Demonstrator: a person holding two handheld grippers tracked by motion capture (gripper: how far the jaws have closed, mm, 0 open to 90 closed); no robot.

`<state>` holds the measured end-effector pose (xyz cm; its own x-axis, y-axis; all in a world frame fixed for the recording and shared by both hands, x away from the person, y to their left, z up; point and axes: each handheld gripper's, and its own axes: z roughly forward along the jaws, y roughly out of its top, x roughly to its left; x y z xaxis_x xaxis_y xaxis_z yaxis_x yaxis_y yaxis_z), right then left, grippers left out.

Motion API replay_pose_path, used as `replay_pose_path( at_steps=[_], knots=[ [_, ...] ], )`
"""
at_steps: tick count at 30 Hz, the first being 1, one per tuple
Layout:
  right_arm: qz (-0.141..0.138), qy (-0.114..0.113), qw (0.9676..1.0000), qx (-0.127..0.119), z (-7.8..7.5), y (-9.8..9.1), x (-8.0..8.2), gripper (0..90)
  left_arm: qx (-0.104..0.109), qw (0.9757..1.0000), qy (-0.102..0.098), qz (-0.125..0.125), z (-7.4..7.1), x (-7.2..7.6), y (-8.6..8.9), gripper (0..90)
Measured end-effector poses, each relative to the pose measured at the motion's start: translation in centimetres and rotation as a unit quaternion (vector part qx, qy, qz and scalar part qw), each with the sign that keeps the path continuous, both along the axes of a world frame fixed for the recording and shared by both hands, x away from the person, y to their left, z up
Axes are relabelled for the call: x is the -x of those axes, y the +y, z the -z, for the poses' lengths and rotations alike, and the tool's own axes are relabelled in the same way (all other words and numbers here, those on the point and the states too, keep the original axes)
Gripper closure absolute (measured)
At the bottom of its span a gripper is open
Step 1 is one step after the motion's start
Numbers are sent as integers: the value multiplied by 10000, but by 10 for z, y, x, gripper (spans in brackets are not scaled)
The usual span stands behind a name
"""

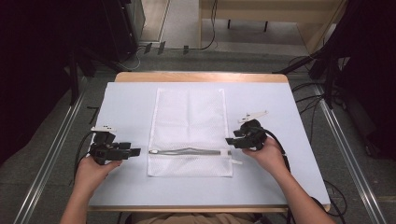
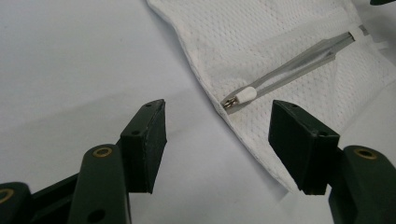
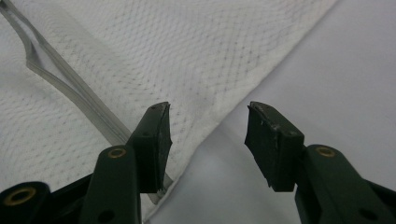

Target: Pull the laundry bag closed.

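The person's forearms come in over the near edge of the bench [image 1: 126,191], which carries a pale sheet. The left hand [image 1: 95,170] holds the left gripper [image 1: 134,151] near the left edge, its jaws pointing across toward the middle. They stand wide apart with nothing between them; in the left gripper view [image 2: 217,140] only bare sheet and the hem of the bag lie in the gap, and neither pad touches anything.

The right hand [image 1: 266,154] holds the right gripper [image 1: 229,140] toward the right edge, jaws pointing back at the left one. In the right gripper view [image 3: 208,140] the jaws are parted and grasp nothing; the bag's edge runs under the gap, and the left jaw hangs over the mesh beside the zip end.

Between the two grippers lies the bag [image 1: 189,126], a white mesh pouch, flat on the middle of the bench, its long side running from near edge to far edge. Its zip [image 1: 187,151] crosses it from side to side near the near end, and gapes a little in the middle. The zip's white-capped end [image 2: 243,96] lies just beyond the left gripper. A white tab [image 1: 236,161] sticks out at the bag's right edge, close to the right gripper.

Beyond the far edge of the bench, cables [image 1: 210,42] lie on the floor.
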<state>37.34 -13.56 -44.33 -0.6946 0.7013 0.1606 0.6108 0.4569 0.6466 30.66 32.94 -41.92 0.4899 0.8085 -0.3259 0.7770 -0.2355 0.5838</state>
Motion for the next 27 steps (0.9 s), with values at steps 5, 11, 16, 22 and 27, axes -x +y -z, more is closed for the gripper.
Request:
replay_pose_path(
  at_steps=[5,11,16,22,27],
  knots=[
    [-90,-18,9999,55,0,10,1,515,-10,10000,1,1,1,0,0,374],
    [-194,-57,9998,66,-1,19,5,526,70,10000,-43,-13,-1,1,1,373],
    [-219,-65,9997,17,-2,22,5,537,137,9999,-55,8,-1,0,1,372],
    [-316,-41,9995,-43,-4,40,3,555,202,9998,-77,2,-1,-1,1,372],
    [-462,-44,9989,-14,-7,48,5,569,188,9998,-40,19,0,-2,0,372]
  ],
)
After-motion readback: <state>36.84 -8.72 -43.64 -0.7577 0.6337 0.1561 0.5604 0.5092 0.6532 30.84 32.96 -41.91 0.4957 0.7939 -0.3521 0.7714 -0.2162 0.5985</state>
